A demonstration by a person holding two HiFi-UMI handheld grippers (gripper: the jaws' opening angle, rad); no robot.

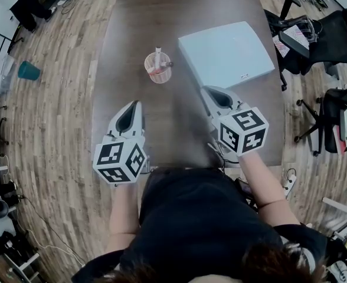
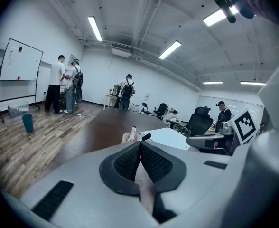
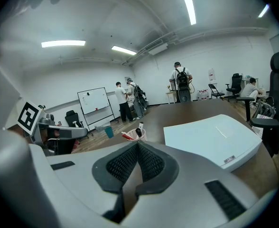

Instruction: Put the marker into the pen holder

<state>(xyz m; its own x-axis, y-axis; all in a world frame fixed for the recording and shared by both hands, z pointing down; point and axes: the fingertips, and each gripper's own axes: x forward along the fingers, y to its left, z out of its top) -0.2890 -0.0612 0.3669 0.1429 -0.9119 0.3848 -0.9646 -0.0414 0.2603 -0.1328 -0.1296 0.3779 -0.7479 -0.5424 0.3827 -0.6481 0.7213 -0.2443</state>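
A pink mesh pen holder (image 1: 159,68) stands on the dark table (image 1: 161,10), left of centre. In it are a white marker (image 1: 157,56), a black-capped one and a red one. My left gripper (image 1: 136,105) rests near the table's front, below the holder, shut and empty. My right gripper (image 1: 209,91) lies to the holder's lower right, also shut with nothing in it. In the left gripper view the holder (image 2: 129,137) shows just past the closed gripper (image 2: 140,144). In the right gripper view the holder (image 3: 132,135) sits beyond the closed gripper (image 3: 137,144).
A flat pale-blue box (image 1: 226,53) lies on the table right of the holder, close to my right gripper. Office chairs (image 1: 333,34) stand along the table's right side. A teal cup (image 1: 29,71) sits on the wooden floor at left. People (image 2: 59,84) stand far off by a whiteboard.
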